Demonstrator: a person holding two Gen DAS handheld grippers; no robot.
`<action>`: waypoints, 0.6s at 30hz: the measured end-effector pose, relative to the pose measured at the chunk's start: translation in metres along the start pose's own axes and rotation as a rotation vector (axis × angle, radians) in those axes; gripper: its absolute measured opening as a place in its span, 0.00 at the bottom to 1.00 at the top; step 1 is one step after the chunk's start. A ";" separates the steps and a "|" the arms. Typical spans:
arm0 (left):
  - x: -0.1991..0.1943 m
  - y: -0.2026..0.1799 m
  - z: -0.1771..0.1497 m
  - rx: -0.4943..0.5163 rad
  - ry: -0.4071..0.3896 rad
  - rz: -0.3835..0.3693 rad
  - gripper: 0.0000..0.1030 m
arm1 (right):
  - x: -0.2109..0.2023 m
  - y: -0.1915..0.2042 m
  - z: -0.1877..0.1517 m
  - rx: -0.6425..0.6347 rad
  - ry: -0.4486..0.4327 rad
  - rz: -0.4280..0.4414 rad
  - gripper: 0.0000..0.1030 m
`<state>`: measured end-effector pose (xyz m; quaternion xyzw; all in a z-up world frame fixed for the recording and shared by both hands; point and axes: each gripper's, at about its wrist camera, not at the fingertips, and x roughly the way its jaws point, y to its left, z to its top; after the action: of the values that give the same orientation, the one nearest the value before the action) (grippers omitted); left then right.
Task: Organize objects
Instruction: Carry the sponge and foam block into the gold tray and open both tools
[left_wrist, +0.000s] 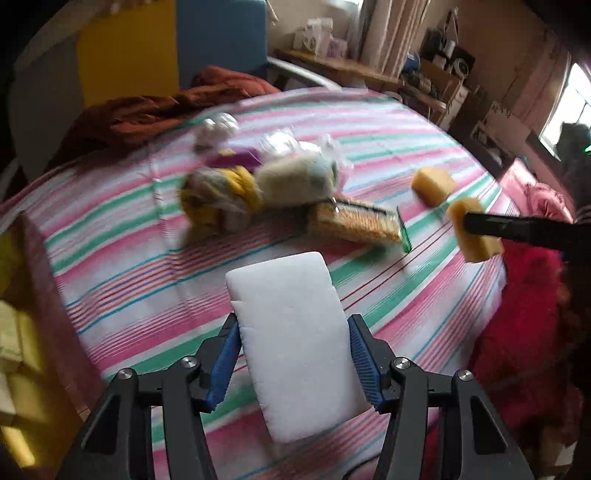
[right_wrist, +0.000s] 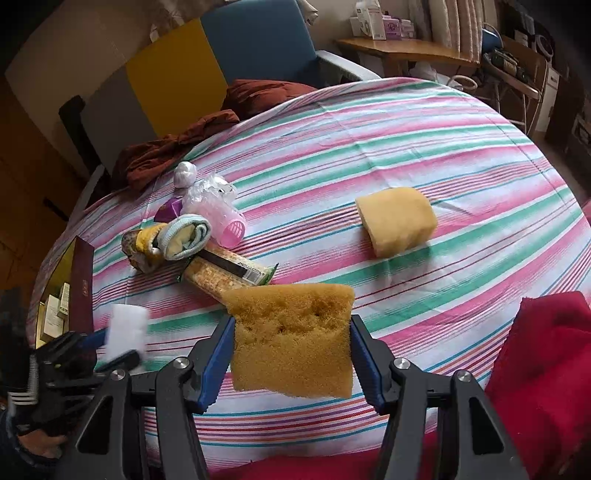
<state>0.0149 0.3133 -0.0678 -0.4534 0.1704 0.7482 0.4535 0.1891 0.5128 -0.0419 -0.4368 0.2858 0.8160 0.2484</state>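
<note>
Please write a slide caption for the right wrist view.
Right gripper holds a yellow sponge above the striped tablecloth.

We are in a lived-in home room, not a lab or shop. We see a striped cloth (right_wrist: 369, 122) of pink, green and white over a round table, a blue chair (right_wrist: 258, 40) with rust-coloured clothes (right_wrist: 177, 147) heaped by it, and a red blanket (right_wrist: 546, 354) at the near edge. Behind, we see a wooden shelf (right_wrist: 406, 50) carrying small boxes (right_wrist: 373, 24), pale curtains (right_wrist: 454, 22), a bright window (left_wrist: 569, 107) and cluttered cardboard boxes (left_wrist: 443, 77) along the wall.
</note>
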 end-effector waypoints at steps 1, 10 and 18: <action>-0.007 0.001 -0.001 -0.006 -0.017 0.007 0.56 | -0.001 0.000 0.000 -0.001 -0.004 -0.005 0.59; -0.085 0.053 -0.015 -0.057 -0.195 0.126 0.57 | 0.001 0.030 -0.001 -0.068 0.017 -0.043 0.59; -0.122 0.097 -0.037 -0.150 -0.260 0.195 0.57 | 0.007 0.124 -0.001 -0.202 0.015 0.127 0.59</action>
<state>-0.0249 0.1735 -0.0006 -0.3667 0.0971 0.8516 0.3618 0.1052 0.4243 -0.0174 -0.4467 0.2311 0.8514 0.1489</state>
